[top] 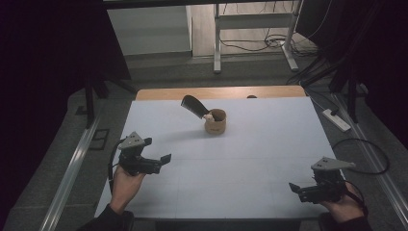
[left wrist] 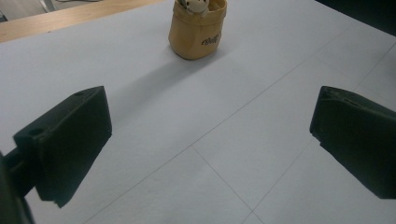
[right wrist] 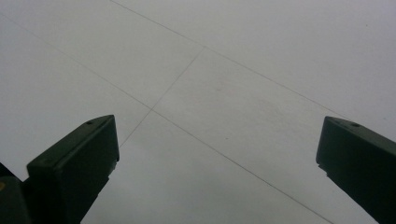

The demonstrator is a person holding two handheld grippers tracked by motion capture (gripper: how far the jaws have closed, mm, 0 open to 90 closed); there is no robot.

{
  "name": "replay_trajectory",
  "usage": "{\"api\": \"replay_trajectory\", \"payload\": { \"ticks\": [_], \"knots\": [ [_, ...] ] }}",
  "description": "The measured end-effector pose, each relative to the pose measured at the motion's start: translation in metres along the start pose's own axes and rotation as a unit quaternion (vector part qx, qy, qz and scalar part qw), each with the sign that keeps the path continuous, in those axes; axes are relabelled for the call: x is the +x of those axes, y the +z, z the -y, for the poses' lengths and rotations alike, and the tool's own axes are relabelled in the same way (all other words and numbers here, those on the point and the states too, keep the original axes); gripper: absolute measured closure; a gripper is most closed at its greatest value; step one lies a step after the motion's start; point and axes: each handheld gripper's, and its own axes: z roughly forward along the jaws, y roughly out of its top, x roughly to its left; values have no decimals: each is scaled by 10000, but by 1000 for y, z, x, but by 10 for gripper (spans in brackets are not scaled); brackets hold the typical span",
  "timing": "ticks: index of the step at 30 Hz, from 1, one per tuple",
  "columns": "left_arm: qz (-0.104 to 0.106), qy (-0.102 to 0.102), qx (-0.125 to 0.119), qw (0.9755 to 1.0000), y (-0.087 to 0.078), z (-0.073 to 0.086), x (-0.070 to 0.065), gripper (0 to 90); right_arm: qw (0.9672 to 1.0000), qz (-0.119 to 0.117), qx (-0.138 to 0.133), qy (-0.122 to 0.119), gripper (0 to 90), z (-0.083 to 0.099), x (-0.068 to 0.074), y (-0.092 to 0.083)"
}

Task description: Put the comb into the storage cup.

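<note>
Left hand-held gripper (top: pixel 161 154): jaws spread wide, empty, above the near-left bench (top: pixel 269 144).
Right hand-held gripper (top: pixel 294 188): jaws wide apart, empty, near-right edge.
Tan pouch (top: pixel 215 121): upright, far centre, well apart from both.
Black cleaver (top: pixel 194 105): tilted, leaning out of the pouch.

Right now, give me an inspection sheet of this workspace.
Surface: white table with thin grid lines, wooden strip at the far edge.
Job's things: tan pot standing upright at the far middle; a dark flat tool leans out of it to the left; small pale item inside.
Clutter: nothing seen.
Grippers: left gripper and right gripper both open, empty, near the front corners.
Cables: black cable loops off the right edge.
Surroundings: power strip and metal frame legs on the floor.
</note>
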Motion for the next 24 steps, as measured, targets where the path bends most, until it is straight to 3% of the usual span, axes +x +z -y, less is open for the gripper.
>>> {"api": "replay_trajectory", "payload": {
  "ticks": [24],
  "knots": [
    [-215,-128,81,9997,-22,23,-3,0,10000,15,-15,18,0,0,0,0]
  ]
}}
